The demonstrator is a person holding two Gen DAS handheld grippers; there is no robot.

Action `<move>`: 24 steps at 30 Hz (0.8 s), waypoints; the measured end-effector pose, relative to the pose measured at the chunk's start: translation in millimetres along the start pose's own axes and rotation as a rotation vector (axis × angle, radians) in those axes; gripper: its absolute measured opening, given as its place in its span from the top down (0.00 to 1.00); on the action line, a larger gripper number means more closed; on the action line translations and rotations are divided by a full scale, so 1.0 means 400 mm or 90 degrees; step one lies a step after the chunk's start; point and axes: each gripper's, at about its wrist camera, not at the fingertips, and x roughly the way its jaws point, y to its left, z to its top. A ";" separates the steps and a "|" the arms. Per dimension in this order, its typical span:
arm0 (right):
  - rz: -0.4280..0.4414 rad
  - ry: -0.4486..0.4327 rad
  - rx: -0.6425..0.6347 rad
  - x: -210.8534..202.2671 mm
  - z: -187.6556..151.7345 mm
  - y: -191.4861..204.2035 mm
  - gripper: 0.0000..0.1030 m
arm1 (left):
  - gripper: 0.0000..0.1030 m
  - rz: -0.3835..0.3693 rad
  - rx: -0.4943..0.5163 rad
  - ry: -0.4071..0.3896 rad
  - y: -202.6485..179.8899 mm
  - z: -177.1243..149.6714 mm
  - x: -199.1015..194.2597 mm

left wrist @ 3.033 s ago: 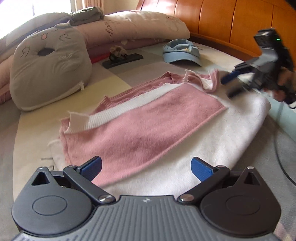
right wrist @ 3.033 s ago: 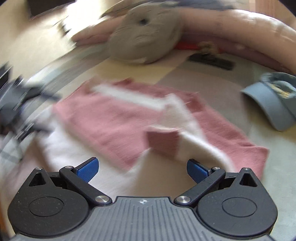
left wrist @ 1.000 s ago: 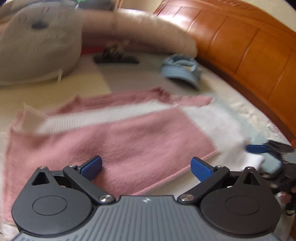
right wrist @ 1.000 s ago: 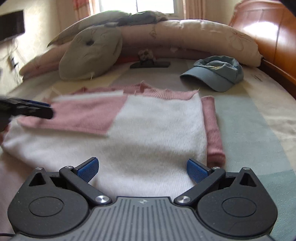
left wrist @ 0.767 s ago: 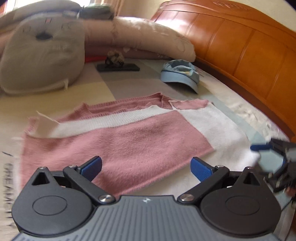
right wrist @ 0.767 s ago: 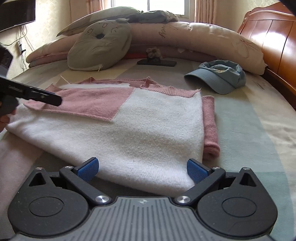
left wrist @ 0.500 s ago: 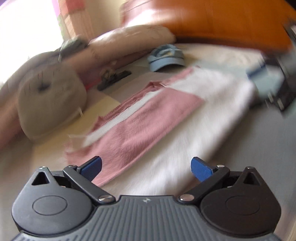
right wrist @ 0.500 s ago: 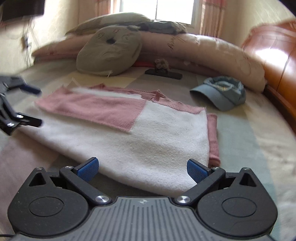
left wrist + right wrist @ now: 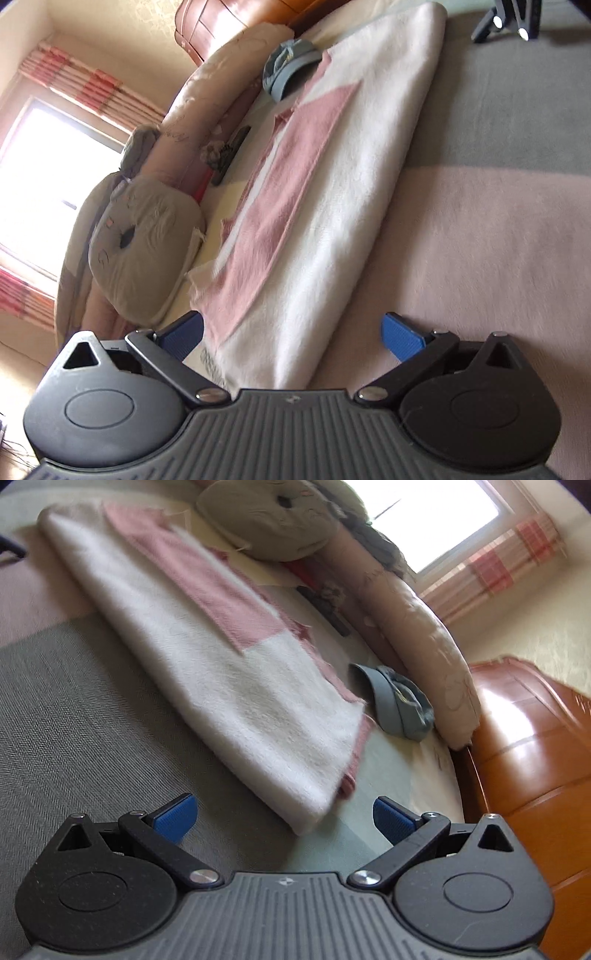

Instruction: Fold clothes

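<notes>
While the folded pink-and-white sweater (image 9: 332,206) lies flat on the bed (image 9: 498,229), the left tongs (image 9: 291,338) gape wide at one of its ends, blue pads straddling the corner and gripping nothing. The right tongs (image 9: 282,814) are spread just as wide and empty, the sweater's other white corner (image 9: 306,812) lying between their pads. Beyond the right tongs, past the sweater, sit a blue cap (image 9: 399,705) and a grey cat-face cushion (image 9: 273,520).
</notes>
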 end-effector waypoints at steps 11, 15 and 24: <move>-0.031 -0.064 -0.025 0.075 0.103 0.054 0.00 | 0.01 0.034 0.084 -0.067 -0.048 0.119 0.065; -0.030 -0.085 -0.036 0.088 0.147 0.067 0.00 | 0.01 0.047 0.119 -0.089 -0.078 0.158 0.078; -0.031 -0.110 -0.037 0.091 0.192 0.070 0.00 | 0.01 0.059 0.182 -0.086 -0.098 0.193 0.094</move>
